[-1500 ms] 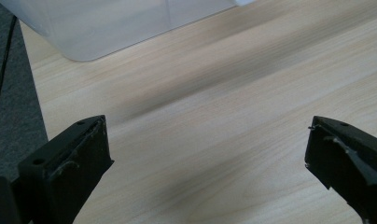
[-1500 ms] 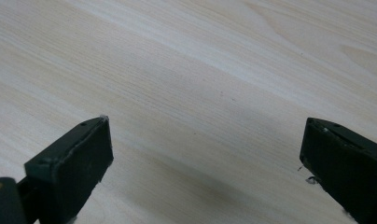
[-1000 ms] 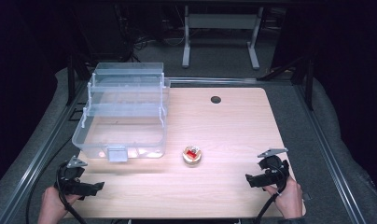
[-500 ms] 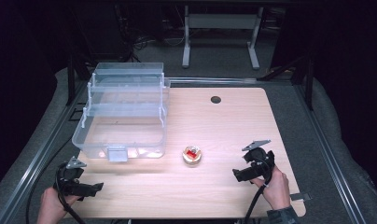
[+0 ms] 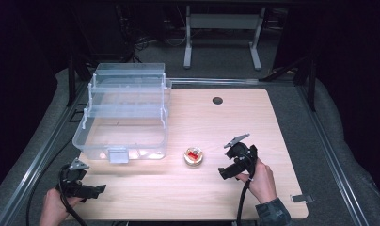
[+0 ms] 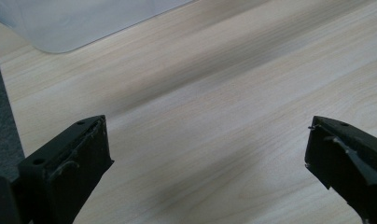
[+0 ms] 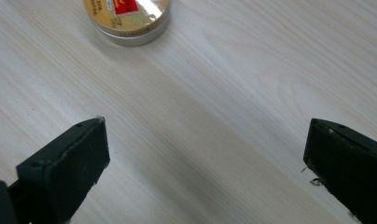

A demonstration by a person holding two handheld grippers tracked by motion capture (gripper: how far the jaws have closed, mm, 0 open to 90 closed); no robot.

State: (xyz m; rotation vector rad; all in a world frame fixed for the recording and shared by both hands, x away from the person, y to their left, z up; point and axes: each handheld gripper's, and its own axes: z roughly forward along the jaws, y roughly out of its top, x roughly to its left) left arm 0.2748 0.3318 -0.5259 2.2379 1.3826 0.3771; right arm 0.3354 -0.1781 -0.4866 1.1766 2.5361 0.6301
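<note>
In the high view, a clear box (image 5: 124, 115) with stepped tiers is seen at the table's (image 5: 273, 122) 10 o'clock side; its bottom tray looks bare, though something pale near the front wall cannot be made out. A round tin (image 5: 193, 157) with a gold-and-red lid is set just at 3 o'clock of the box's front corner, apart from it. The right gripper (image 5: 228, 170) is held near the tin, at its 4 o'clock, with jaws aimed toward it. The left gripper (image 5: 91, 190) is kept at the table's 7 o'clock corner.

Against the frame one second back, the right gripper is found moved from the 5 o'clock edge inward toward the tin; the left gripper, box and tin are unchanged.

In the left gripper view, the jaws are spread wide over bare wood, and the box (image 6: 84, 21) is seen at 11 o'clock.

In the right gripper view, the jaws are spread wide, nothing between them, and the tin (image 7: 127, 17) is seen at 11 o'clock, well ahead of the tips.
</note>
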